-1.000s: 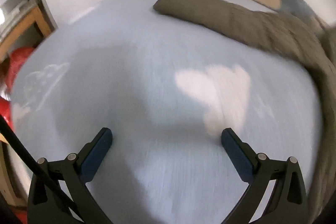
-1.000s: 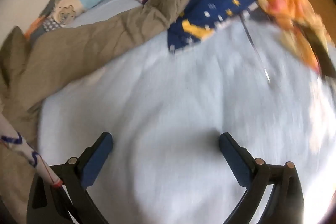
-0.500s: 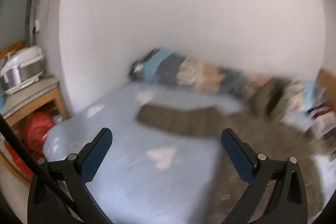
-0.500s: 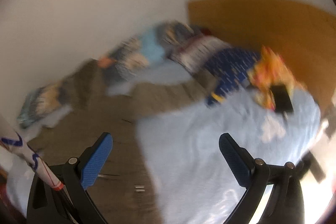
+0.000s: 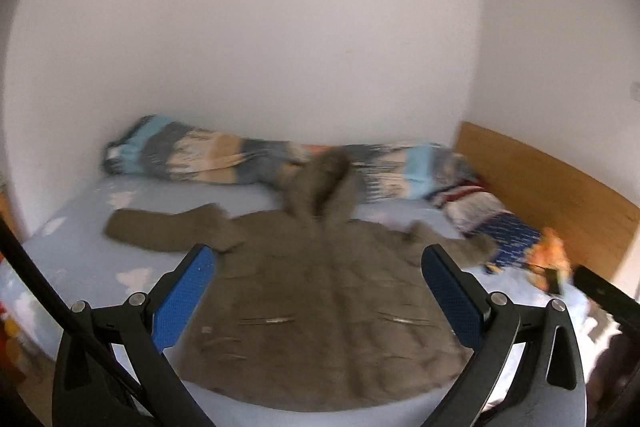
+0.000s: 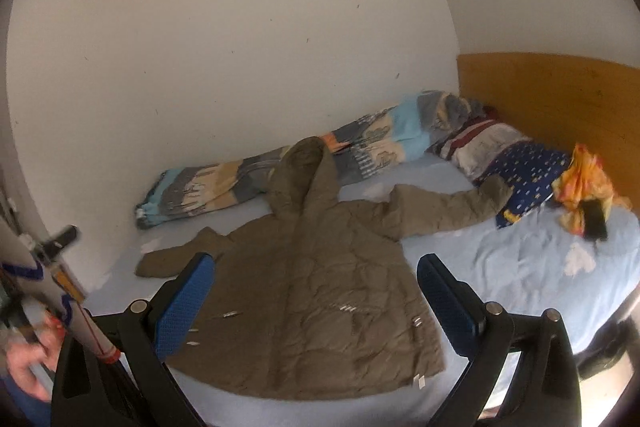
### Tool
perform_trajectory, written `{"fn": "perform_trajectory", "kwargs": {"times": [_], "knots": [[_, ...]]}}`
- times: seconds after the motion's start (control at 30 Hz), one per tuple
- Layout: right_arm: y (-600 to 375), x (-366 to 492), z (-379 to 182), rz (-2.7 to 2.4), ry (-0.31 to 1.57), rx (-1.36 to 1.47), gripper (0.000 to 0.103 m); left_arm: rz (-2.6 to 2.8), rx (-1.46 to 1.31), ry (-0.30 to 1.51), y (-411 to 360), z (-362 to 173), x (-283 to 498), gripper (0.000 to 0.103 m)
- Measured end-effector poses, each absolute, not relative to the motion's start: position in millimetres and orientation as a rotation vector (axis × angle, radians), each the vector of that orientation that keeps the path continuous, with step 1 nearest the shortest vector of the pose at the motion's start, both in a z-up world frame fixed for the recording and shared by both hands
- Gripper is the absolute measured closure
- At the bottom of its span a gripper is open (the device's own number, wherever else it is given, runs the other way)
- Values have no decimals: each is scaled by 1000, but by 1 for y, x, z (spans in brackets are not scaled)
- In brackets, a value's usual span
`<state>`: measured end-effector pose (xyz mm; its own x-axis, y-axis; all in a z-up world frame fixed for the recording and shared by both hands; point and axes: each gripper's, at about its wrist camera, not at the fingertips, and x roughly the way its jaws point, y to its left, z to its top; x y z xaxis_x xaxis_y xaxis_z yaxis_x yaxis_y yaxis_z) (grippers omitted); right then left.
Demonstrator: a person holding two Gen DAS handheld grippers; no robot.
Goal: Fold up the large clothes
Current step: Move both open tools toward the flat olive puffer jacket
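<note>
- Left wrist view: your left gripper [image 5: 318,287] is held above the near edge of the bed [image 5: 80,251], its jaws spread wide with nothing between the blue pads [image 5: 182,293].
- Beyond it, the brown hooded coat [image 5: 320,299] lies flat and unfolded on the light-blue sheet, hood toward the wall, both sleeves stretched out sideways.
- A striped duvet [image 5: 224,155] is bunched along the wall behind the hood; the wooden headboard [image 5: 552,195] stands at the right.
- Right wrist view: your right gripper [image 6: 316,295] likewise hangs released, jaws apart, touching no cloth.
- The coat [image 6: 312,291] is spread between and beyond its fingers; the right sleeve end touches a navy star-patterned pillow [image 6: 528,171].
- An orange cloth [image 6: 584,183] with a dark phone [image 6: 596,221] on it sits near the headboard [image 6: 552,91].
</note>
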<state>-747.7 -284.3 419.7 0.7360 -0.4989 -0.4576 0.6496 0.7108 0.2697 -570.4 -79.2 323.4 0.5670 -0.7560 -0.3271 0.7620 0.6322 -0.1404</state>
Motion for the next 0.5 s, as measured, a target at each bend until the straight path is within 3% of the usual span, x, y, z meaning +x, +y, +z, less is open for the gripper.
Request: {"fn": "perform_trajectory", "kwargs": {"times": [0.13,0.23,0.5], "knots": [[-276,-770,441,-663,316,407,0,-945,77,233,-99,364,-604,0],[-272,-781,460,-691,267,388,0,-983,55,291,-114,393,-600,0],[-249,-797,485,-730,226,326,0,-1064,-84,399,-101,410,-616,0]]}}
